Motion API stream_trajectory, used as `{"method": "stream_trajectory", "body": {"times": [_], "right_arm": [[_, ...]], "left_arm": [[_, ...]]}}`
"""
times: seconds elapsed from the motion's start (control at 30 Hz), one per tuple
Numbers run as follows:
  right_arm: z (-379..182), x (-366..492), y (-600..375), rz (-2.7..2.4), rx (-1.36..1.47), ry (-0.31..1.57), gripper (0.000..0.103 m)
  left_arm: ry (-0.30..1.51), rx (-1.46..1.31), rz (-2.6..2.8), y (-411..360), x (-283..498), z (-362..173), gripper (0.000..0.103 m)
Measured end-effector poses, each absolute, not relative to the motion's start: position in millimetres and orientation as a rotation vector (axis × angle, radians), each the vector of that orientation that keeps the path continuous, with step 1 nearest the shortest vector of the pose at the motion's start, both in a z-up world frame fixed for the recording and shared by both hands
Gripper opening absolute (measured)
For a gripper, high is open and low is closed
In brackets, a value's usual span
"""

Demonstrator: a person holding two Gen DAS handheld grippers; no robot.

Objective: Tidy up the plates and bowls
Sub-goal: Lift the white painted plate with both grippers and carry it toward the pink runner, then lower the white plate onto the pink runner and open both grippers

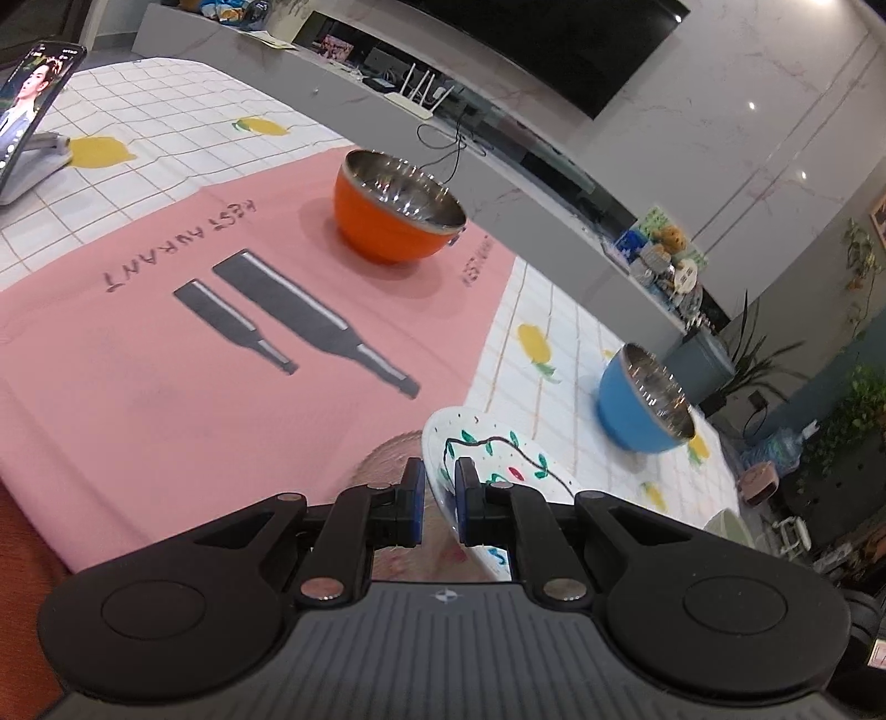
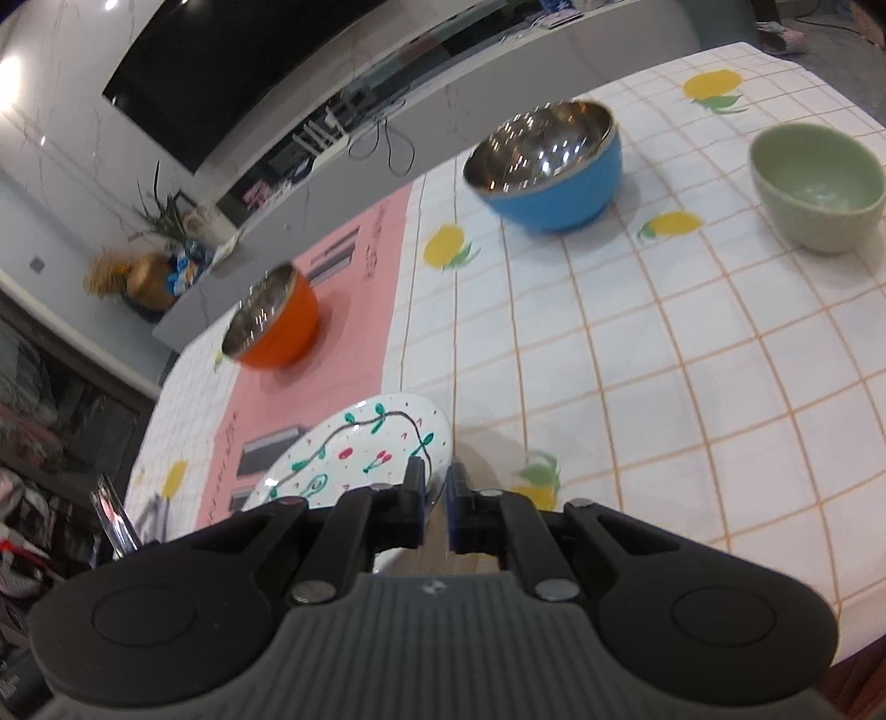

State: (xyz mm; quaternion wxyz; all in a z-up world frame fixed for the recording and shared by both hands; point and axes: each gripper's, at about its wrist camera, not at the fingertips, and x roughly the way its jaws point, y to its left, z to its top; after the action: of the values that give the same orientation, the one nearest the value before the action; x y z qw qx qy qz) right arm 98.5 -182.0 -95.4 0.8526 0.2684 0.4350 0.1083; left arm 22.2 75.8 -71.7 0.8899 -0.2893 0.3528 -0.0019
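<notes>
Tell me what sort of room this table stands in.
Most likely a home living room with a dining table: a large dark television hangs on a marble-look wall above a long grey cabinet, with houseplants by it.

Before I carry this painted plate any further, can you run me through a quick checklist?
1. Left gripper shut on painted plate rim: ok.
2. Right gripper shut on the opposite rim: ok.
3. Plate level: not ok, it looks tilted in both wrist views.
4. Pink placemat bare near the plate: ok; the orange bowl sits at its far end.
5. Blue bowl and green bowl clear of the plate: ok, both stand apart on the checked cloth.
6. Plate lifted off the cloth: cannot tell.
</notes>
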Motion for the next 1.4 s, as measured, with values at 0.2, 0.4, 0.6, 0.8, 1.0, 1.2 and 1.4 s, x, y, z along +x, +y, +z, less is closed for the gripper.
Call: {"method": "stream_trajectory", "body": {"times": [0.2,0.4,0.6,0.8,1.0,1.2,1.4], "right_arm": [[-104,91,-172,0.223,0.513,0.946,0.005],[-111,90,-160,0.22,0.446,0.962,0.005],[-117,90,-153,0.216,0.407,0.977,0.004],[-118,90,-153,0.211,0.401,0.961,0.002],[-117,89,-152,0.235,0.426,0.93,0.0],[-114,89,-142,0.247,0.382,0.909,0.003],[-112,87,-157,0.188,0.366,0.866,0.031]], "left_arm": [[0.767,-0.556,-0.007,79,19,-78,0.012],[0.774,-0.46,-0.004,75,20,-78,0.013],[0.828,-0.41,-0.01,75,25,-87,0.015],[0.856,-0.357,-0.026,74,28,-95,0.017],[0.855,-0.252,-0.059,65,29,-95,0.018],[0.802,-0.098,-0.037,55,27,-90,0.019],[0.777,-0.164,-0.102,64,24,-89,0.048]]}}
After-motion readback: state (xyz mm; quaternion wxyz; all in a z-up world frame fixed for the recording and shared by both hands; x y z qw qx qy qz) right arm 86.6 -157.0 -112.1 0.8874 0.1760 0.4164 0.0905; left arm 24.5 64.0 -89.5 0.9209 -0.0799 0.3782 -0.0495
